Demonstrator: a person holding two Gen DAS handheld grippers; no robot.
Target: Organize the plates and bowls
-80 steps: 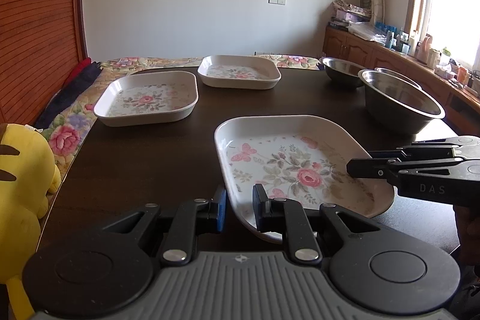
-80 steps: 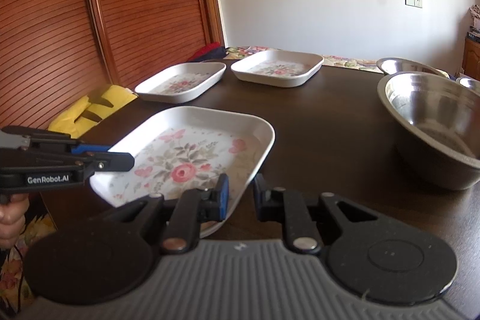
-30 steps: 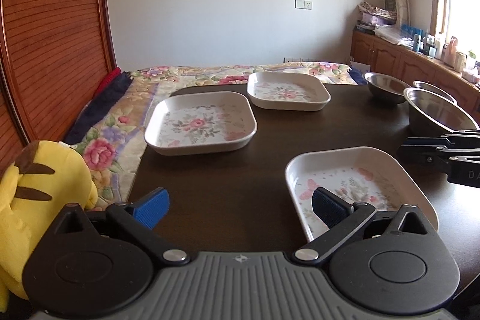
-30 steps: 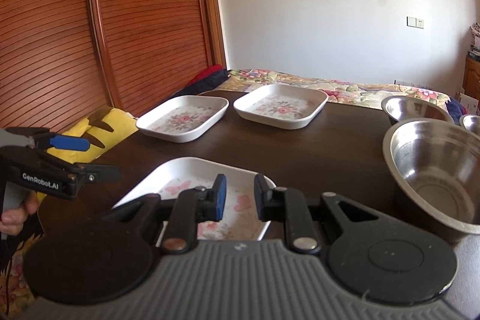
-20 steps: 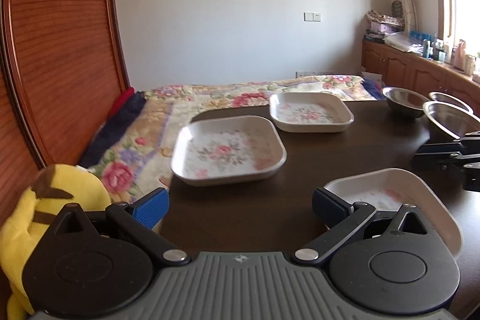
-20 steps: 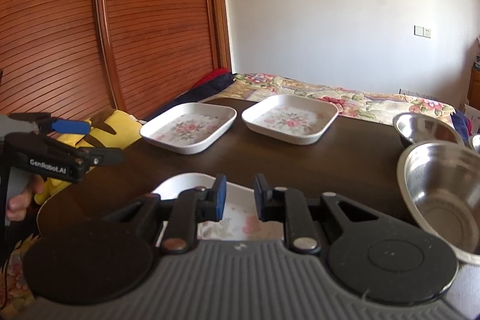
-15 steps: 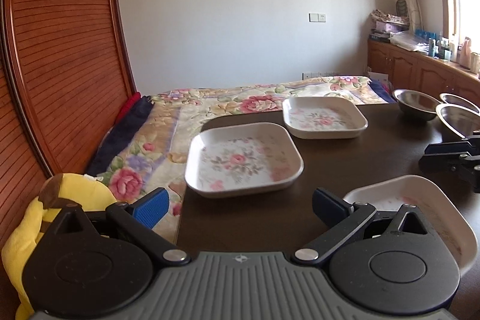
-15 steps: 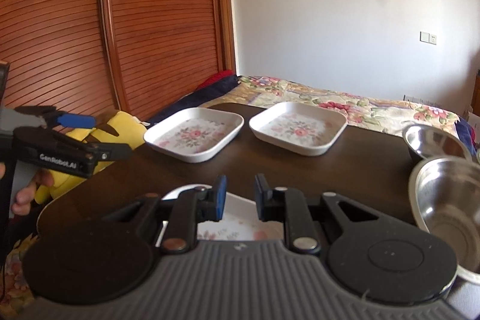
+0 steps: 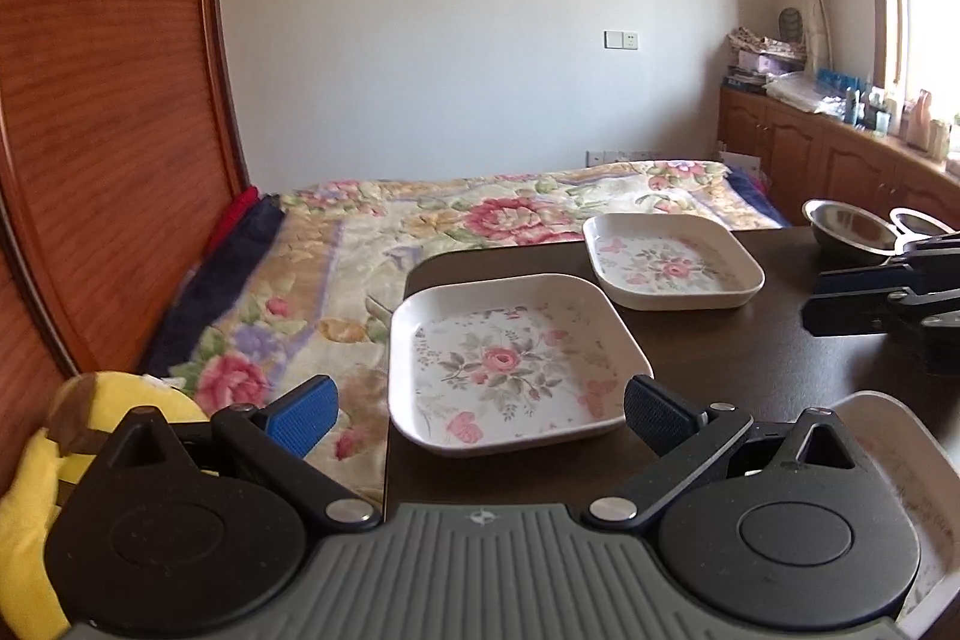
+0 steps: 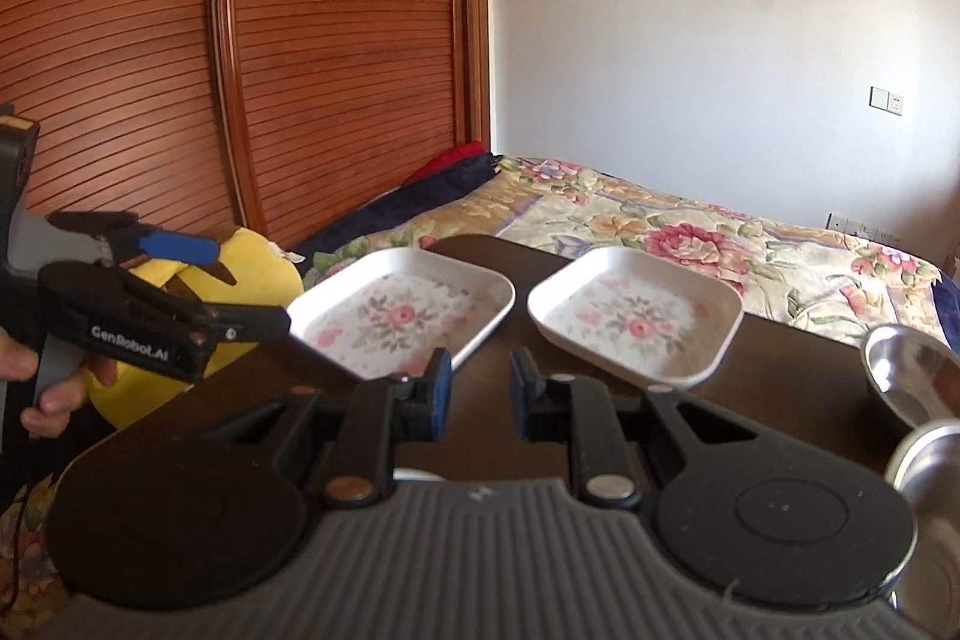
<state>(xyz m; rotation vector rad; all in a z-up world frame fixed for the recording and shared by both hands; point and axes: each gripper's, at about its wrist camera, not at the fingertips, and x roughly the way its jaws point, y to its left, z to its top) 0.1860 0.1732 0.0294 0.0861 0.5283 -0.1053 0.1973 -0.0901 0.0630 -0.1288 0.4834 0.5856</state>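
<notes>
While the left gripper (image 9: 477, 415) hung spread wide, the near floral plate (image 9: 510, 361) lay on the dark table (image 9: 720, 346) just ahead, between its fingers. Beyond that plate sat a second plate (image 9: 669, 259); the right gripper (image 10: 479, 391), nearly closed, held nothing.

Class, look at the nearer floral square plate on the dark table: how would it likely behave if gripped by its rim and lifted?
The floral square plate looks rigid, so it probably keeps its shape. Its smooth, glossy rim may slip between pads. Its flat base on the table suggests it would slide, not roll.
</notes>
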